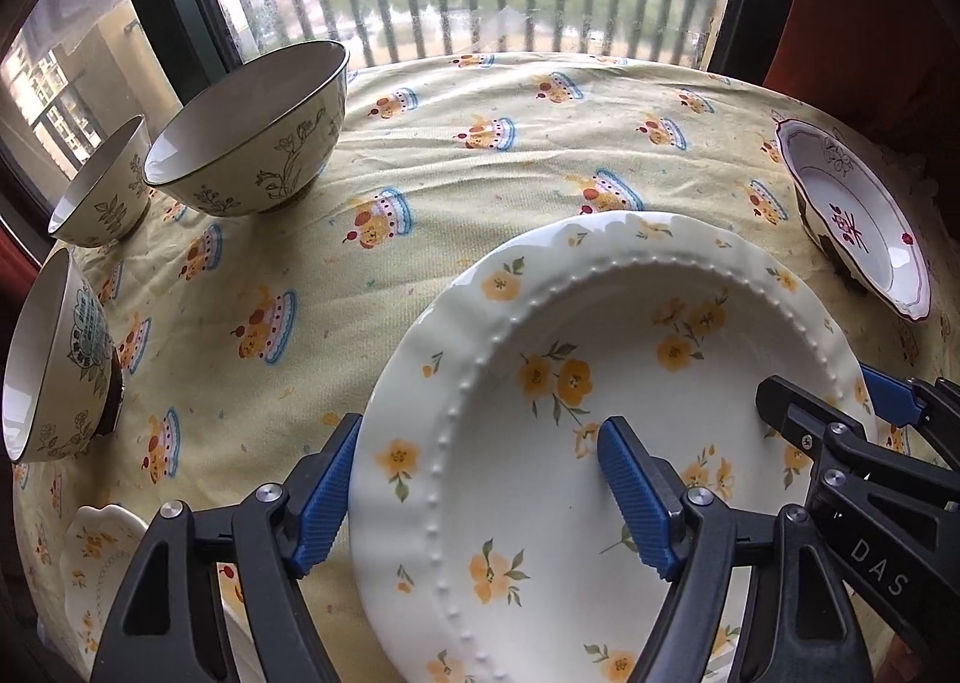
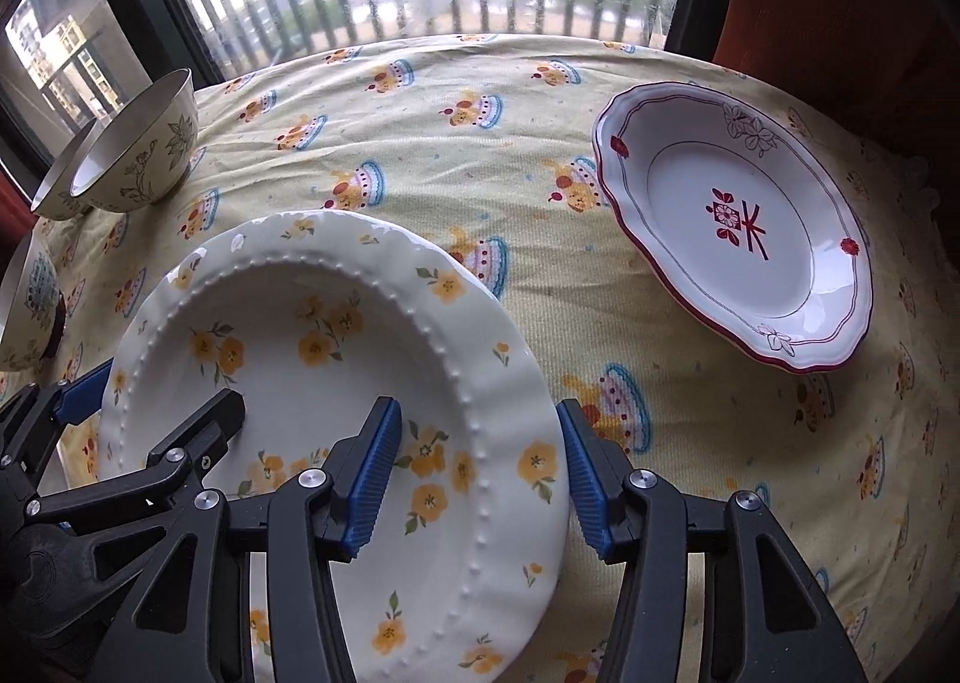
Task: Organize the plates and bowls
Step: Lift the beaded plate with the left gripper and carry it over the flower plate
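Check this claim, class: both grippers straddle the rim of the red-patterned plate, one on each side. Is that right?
Not quite. Both grippers, left and right, straddle the rim of the yellow-flowered plate. The red-patterned plate sits apart, untouched, as the right wrist view shows.

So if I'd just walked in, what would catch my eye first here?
Probably the big cream plate with yellow flowers in the middle of the cake-print tablecloth, with blue-padded tongs straddling its rim on each side: the left tongs and the right tongs. Next, the red-trimmed plate off to the right, and the cream bowls with drawn flowers by the window on the left.
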{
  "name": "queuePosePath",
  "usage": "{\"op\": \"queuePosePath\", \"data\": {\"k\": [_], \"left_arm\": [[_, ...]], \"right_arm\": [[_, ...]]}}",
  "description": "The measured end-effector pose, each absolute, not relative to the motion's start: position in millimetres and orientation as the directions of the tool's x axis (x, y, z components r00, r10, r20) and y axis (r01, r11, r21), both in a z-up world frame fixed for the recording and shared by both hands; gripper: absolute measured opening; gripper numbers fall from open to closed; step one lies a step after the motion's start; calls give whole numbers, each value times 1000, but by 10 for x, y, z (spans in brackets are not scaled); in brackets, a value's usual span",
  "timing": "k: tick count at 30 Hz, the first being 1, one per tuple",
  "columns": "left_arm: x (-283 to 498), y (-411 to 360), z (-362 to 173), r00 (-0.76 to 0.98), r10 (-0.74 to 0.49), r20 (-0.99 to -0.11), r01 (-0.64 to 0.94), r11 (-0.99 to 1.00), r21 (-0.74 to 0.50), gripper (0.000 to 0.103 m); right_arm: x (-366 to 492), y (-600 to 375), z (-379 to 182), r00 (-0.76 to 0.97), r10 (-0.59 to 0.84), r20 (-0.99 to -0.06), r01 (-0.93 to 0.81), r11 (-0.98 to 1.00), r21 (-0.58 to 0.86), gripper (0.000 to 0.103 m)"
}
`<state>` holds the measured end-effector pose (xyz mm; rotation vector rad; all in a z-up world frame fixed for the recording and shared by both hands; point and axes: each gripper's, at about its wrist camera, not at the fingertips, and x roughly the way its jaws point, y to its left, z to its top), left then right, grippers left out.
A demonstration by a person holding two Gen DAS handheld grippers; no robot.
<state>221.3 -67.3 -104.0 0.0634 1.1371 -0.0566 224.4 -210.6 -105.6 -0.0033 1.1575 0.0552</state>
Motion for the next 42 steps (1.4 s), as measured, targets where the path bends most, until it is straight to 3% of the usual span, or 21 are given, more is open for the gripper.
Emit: {"op": "queuePosePath", "data": {"k": [12,26,42], "left_arm": [[2214,-581,-1042,379,-43,-925,-5,999,-48,74],[1841,-487,-726,410,-111,-905,67,994,-92,74],[1406,146,-453,450,-141,-882,75,990,-120,74]], "right_arm": [[2254,-2075,-1033,371,-3,-929,14,1000,2,59],[1838,-2050,-715,395,-64,-916,86,996,-32,60],[1434,-1435,-348,453,-102,-886,102,993,-62,60]]}}
